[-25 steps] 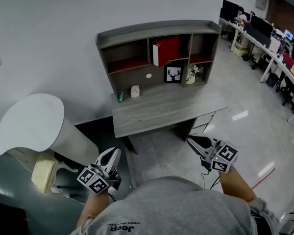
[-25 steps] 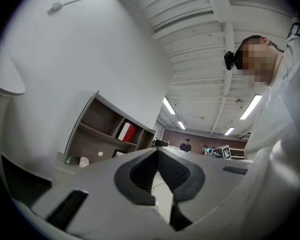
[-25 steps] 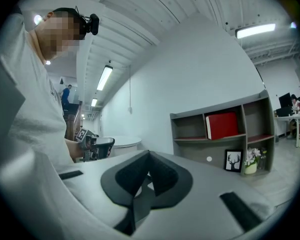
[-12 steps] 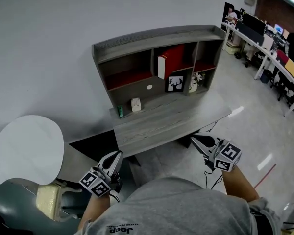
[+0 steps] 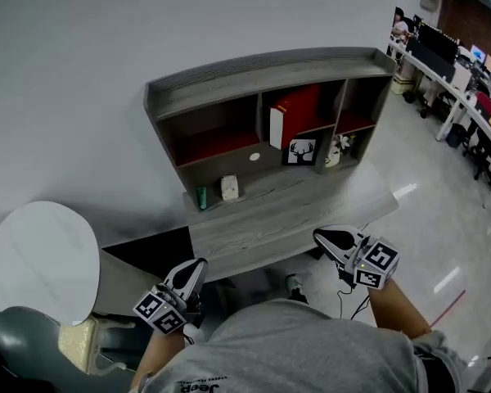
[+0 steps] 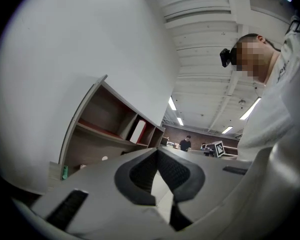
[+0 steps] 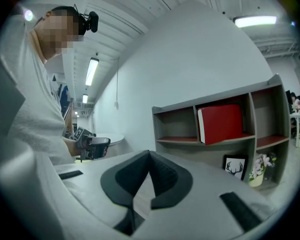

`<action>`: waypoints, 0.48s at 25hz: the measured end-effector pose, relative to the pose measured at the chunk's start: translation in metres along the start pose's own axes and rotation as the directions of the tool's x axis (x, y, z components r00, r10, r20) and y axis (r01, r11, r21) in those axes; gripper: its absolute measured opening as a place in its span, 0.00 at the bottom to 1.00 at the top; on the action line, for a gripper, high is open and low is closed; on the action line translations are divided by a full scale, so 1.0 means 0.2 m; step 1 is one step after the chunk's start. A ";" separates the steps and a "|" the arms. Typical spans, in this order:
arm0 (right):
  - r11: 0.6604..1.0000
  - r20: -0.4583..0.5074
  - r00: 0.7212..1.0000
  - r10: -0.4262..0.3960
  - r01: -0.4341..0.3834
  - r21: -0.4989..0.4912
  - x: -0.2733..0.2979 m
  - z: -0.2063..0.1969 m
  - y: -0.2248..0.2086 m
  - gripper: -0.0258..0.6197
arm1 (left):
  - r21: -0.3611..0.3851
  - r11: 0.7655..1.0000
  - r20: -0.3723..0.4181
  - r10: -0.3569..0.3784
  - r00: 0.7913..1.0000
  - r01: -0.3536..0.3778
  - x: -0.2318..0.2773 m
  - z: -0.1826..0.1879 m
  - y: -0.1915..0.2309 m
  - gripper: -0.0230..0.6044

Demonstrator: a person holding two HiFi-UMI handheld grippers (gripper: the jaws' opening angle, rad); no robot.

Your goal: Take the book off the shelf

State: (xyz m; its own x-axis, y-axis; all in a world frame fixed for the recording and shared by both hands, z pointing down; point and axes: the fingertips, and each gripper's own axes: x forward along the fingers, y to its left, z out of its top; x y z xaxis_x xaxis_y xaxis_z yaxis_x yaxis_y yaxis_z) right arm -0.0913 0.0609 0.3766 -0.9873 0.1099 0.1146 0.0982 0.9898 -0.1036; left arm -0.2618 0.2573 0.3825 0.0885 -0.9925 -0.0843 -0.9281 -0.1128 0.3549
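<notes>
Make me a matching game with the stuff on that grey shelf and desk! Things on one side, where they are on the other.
Things:
1. red book
2. deer picture
3. green bottle
4. flowers

Places:
A. desk top, far left
B. shelf, middle compartment, up high
C. under the right compartment
D. right below the book

Pairs: 1-B, 2-D, 3-A, 4-C

Red book (image 5: 299, 109) upright in shelf (image 5: 229, 76), middle compartment.

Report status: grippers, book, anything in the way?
Both shut, empty: left gripper, right gripper. Target red book upright in middle compartment of shelf, untouched. Nothing in front of it; deer picture stands below.
</notes>
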 end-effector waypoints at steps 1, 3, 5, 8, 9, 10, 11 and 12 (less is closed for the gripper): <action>1.000 0.002 1.000 0.021 -0.021 0.001 0.04 0.00 -0.06 0.04 | 0.004 1.000 0.001 0.015 1.000 -0.015 0.04 0.00 0.03 0.05; 0.998 0.004 0.998 0.067 -0.067 -0.002 0.12 0.00 -0.20 0.04 | 0.015 0.999 0.007 0.049 0.999 -0.049 0.14 0.00 0.09 0.05; 0.994 -0.002 0.994 0.109 -0.109 -0.011 0.21 0.02 -0.36 0.04 | 0.022 0.996 0.018 0.087 0.996 -0.088 0.28 0.01 0.15 0.05; 0.984 -0.008 0.984 0.178 -0.178 -0.018 0.32 0.06 -0.60 0.04 | 0.021 0.989 0.031 0.143 0.989 -0.144 0.50 0.04 0.23 0.05; 0.979 -0.007 0.980 0.201 -0.201 -0.018 0.35 0.07 -0.67 0.04 | 0.024 0.987 0.034 0.155 0.987 -0.156 0.58 0.05 0.25 0.05; 0.975 -0.005 0.975 0.222 -0.222 -0.017 0.37 0.09 -0.74 0.04 | 0.028 0.986 0.037 0.165 0.986 -0.166 0.66 0.06 0.27 0.05; 0.971 -0.003 0.971 0.241 -0.241 -0.016 0.40 0.10 -0.81 0.04 | 0.032 0.984 0.040 0.172 0.984 -0.173 0.73 0.07 0.29 0.05; 0.967 -0.002 0.967 0.256 -0.256 -0.015 0.42 0.10 -0.88 0.04 | 0.035 0.983 0.045 0.179 0.983 -0.181 0.80 0.08 0.30 0.05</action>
State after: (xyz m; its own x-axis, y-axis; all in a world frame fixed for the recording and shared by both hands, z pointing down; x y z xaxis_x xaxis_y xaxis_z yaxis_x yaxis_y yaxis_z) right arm -0.1932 -0.1050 0.3846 -0.9291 0.3599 0.0858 0.3495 0.9298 -0.1150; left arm -0.3098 0.0924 0.3758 -0.0954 -0.9936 -0.0610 -0.9409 0.0700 0.3313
